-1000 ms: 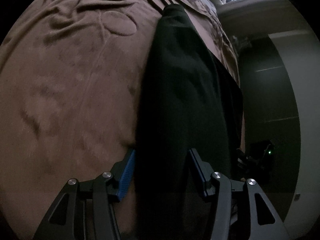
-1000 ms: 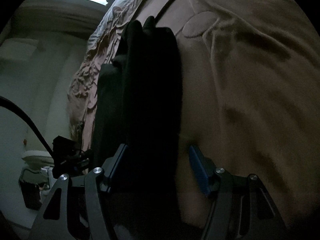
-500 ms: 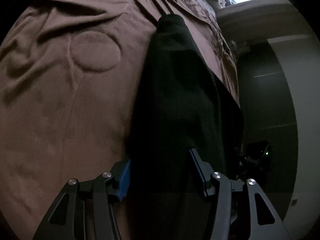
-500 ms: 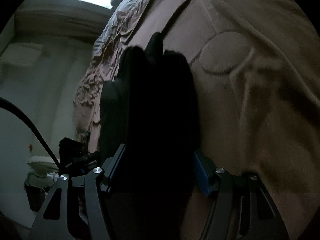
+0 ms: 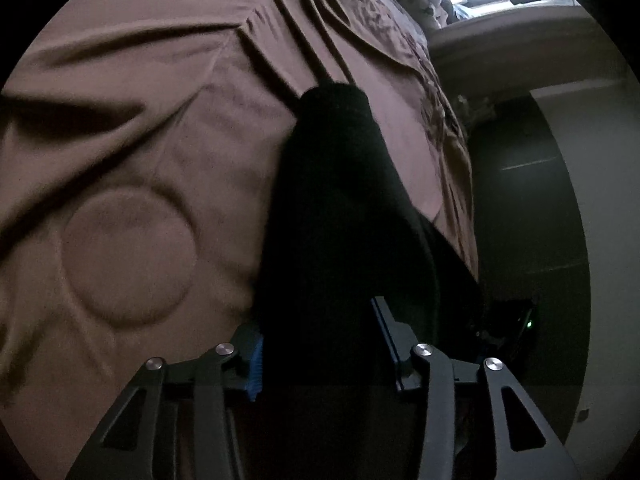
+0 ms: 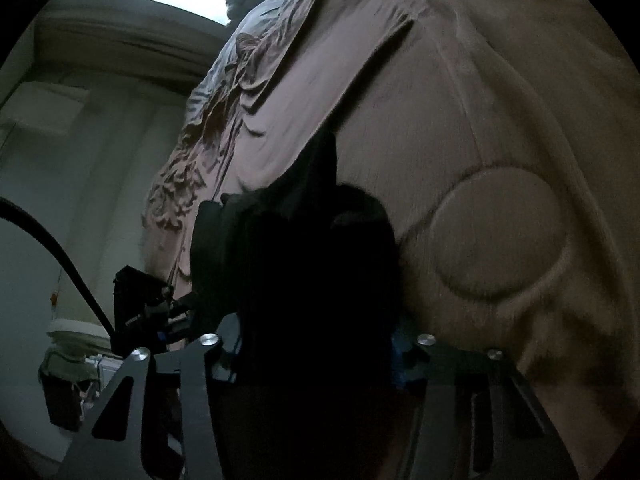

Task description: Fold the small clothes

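Note:
A black garment [image 5: 332, 200] lies lengthwise near the edge of a bed covered by a brown bedspread [image 5: 160, 120]. My left gripper [image 5: 318, 328] has the near end of the garment between its blue pads [image 5: 256, 360], and its jaws are closing on the cloth. In the right wrist view the same garment [image 6: 320, 248] is bunched into dark folds on the bedspread [image 6: 480, 120]. My right gripper [image 6: 316, 332] grips it too, with its jaws closing. The cloth hides most of both grippers' inner fingers.
A round stitched motif [image 5: 128, 256] marks the bedspread beside the garment, also in the right wrist view [image 6: 500, 232]. The bed's edge drops to a dark floor [image 5: 520, 200]. A black device [image 6: 140, 304] and a cable [image 6: 60, 256] sit off the bed's side.
Both grippers have moved forward over the bed with the garment's near end, and its far end now looks closer and more bunched. The round motif has slid nearer. Both pairs of jaws have narrowed.

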Motion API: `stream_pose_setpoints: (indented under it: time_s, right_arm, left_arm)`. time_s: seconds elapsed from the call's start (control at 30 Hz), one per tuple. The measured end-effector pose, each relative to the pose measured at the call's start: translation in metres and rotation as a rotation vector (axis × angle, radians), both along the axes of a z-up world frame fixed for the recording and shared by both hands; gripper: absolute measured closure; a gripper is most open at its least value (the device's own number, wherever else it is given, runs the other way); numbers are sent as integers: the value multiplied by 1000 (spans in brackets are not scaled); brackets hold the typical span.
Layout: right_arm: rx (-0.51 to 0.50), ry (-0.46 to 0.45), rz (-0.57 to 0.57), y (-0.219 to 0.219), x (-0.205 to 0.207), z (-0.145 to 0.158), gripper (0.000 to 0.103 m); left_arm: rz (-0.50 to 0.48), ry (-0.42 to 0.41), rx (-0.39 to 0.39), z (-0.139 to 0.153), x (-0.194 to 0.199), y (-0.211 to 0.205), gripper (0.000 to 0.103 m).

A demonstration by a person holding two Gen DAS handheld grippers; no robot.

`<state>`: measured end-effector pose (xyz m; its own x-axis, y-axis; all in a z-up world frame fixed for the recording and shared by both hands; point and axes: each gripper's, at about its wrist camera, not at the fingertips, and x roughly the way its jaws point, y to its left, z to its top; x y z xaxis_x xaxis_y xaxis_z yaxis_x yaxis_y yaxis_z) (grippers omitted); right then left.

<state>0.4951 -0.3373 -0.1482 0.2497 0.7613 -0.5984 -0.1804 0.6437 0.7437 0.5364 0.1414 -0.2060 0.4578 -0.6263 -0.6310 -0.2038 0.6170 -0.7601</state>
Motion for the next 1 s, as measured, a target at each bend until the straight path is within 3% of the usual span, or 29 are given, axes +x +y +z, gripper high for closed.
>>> stream_pose_setpoints:
  time_s: [0.2, 0.37, 0.63, 1.0]
  right_arm:
    - [1, 12, 8, -1, 9, -2, 68]
    - [-57, 2, 7, 3, 8, 9, 83]
    - [-87, -93, 15, 10, -14, 58, 86]
    - [-129, -242, 7, 4, -81, 129, 87]
  left_arm:
    - [7, -11, -28, -5, 33, 1, 58]
    - [24, -3, -23, -6, 44, 4, 79]
    - [21, -113, -37, 35, 29, -1, 82]
    - [12, -259, -30, 118, -15, -11, 82]
